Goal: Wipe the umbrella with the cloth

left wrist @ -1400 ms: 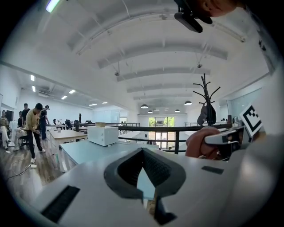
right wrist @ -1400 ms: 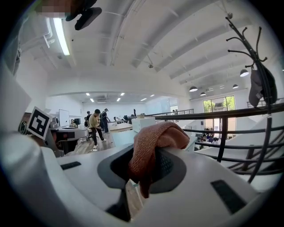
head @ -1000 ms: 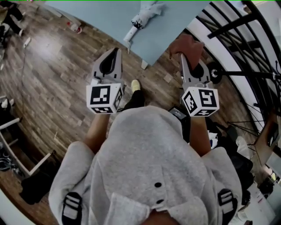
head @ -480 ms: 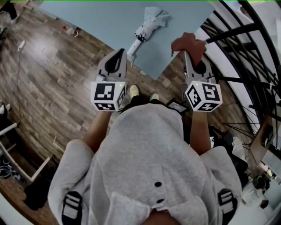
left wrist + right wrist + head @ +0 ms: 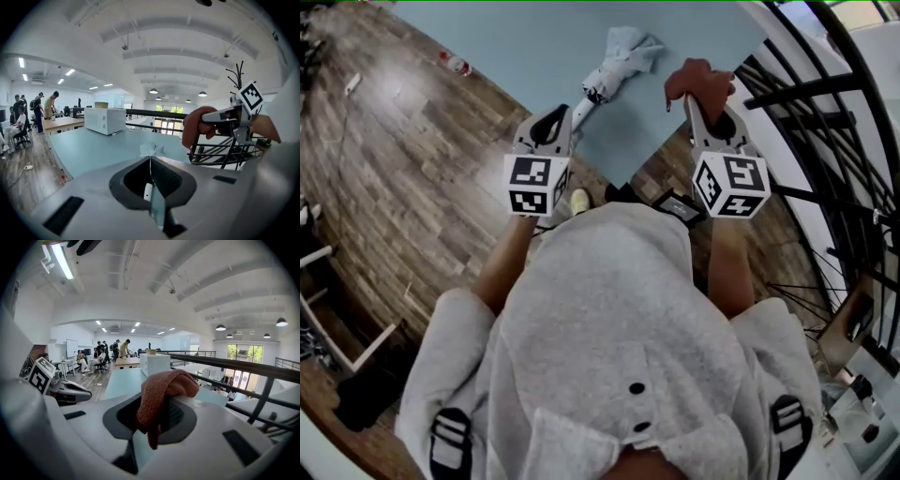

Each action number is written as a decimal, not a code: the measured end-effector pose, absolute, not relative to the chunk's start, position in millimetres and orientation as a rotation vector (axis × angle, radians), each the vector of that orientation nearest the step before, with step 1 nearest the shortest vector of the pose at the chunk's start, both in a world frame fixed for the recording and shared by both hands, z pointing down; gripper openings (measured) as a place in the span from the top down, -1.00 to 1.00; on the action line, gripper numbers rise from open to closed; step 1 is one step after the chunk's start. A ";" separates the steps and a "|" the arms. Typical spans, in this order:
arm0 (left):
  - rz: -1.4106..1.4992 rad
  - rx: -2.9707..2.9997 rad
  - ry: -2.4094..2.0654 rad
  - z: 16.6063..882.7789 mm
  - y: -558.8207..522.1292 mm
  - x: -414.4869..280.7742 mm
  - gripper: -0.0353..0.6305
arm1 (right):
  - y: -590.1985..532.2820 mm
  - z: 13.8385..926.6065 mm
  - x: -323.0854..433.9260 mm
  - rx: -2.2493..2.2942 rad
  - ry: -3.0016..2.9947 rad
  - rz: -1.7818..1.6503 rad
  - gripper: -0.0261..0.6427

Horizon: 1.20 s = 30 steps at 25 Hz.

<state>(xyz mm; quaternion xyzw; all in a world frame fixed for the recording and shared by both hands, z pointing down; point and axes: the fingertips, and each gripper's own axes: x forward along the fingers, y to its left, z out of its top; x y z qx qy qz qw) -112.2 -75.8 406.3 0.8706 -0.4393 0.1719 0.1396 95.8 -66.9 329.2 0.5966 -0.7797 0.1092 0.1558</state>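
A folded pale blue umbrella (image 5: pixel 617 62) with a white handle (image 5: pixel 584 101) lies on the light blue table (image 5: pixel 525 42). My left gripper (image 5: pixel 565 114) is shut and empty, its tip just short of the handle at the table's near edge. In the left gripper view the umbrella (image 5: pixel 151 150) lies straight ahead beyond the left gripper (image 5: pixel 151 163). My right gripper (image 5: pixel 695 97) is shut on a reddish-brown cloth (image 5: pixel 699 79), held above the table's near right corner. The cloth (image 5: pixel 161 392) drapes over the right gripper (image 5: pixel 157 414) in the right gripper view.
A white box-shaped appliance (image 5: pixel 104 120) stands at the table's far end. A black railing (image 5: pixel 811 70) runs close on the right. Wooden floor (image 5: pixel 412 159) lies to the left, with a small bottle (image 5: pixel 455 64) on it. People (image 5: pixel 28 112) stand and sit at desks far left.
Both grippers have moved forward toward the table, the left one also sinking. The umbrella and table edge now lie closer to the gripper tips. The cloth stays gripped.
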 end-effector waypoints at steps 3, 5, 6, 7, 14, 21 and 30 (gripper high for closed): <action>0.616 2.486 -1.265 433.7 -89.4 -98.0 0.85 | -96.1 338.8 107.9 1.649 -2.254 0.302 0.72; 0.694 2.465 -1.253 453.4 -94.0 -92.3 0.80 | -112.2 345.9 113.9 1.620 -2.261 0.295 0.72; 0.727 2.451 -1.242 463.6 -95.0 -89.9 0.72 | -119.0 350.0 116.7 1.606 -2.263 0.292 0.72; 0.759 2.435 -1.228 474.1 -95.4 -87.2 0.62 | -125.1 354.8 119.6 1.593 -2.264 0.289 0.72; 0.998 2.342 -1.144 539.3 -104.5 -63.6 0.29 | -165.1 394.5 152.2 1.501 -2.233 0.310 0.72; 1.136 2.245 -1.100 581.5 -118.0 -63.3 0.27 | -207.5 432.3 166.7 1.413 -2.188 0.311 0.72; 1.214 2.175 -1.034 607.5 -116.2 -65.1 0.28 | -229.0 503.9 158.4 1.282 -2.107 0.406 0.72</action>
